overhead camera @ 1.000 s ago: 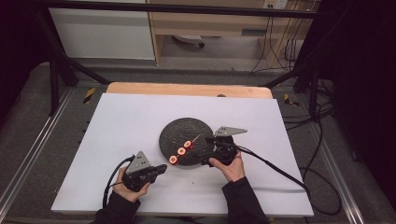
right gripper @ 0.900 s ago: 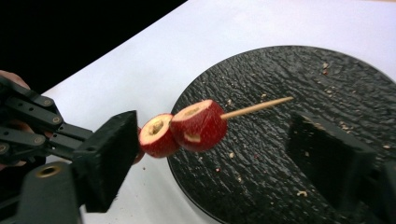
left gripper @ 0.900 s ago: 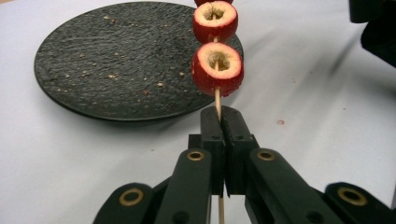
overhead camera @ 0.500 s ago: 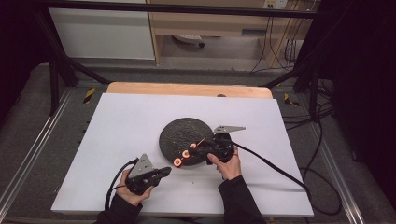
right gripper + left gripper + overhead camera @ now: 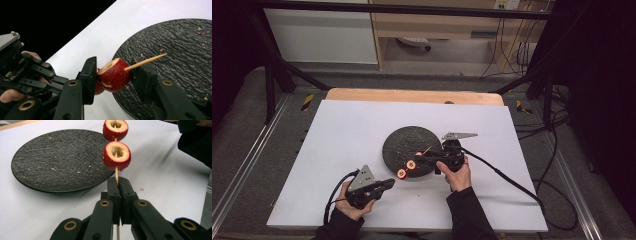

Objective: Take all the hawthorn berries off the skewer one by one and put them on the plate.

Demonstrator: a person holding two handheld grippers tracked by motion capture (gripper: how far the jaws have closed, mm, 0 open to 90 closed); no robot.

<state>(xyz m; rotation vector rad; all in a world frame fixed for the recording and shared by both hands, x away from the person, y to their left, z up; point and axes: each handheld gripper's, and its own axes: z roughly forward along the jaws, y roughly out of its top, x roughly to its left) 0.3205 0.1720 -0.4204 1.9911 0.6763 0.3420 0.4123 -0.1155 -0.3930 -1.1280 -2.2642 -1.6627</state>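
The skewer (image 5: 116, 173) sits clamped in my left tool (image 5: 119, 192), my right tool (image 5: 113, 72) astride its upper hawthorn (image 5: 113, 75), jaws not yet closed; next, pinch and slide.

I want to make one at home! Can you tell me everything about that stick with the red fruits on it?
The thin wooden skewer is pale and pointed at one end. Two round red hollowed fruits are threaded on it, their pale flesh showing where the cores were cut out. The left hand-held gripper is shut on its bare lower end. The right hand-held gripper has its jaws on either side of the fruit nearest the tip. It hangs over the edge of the dark round textured plate.
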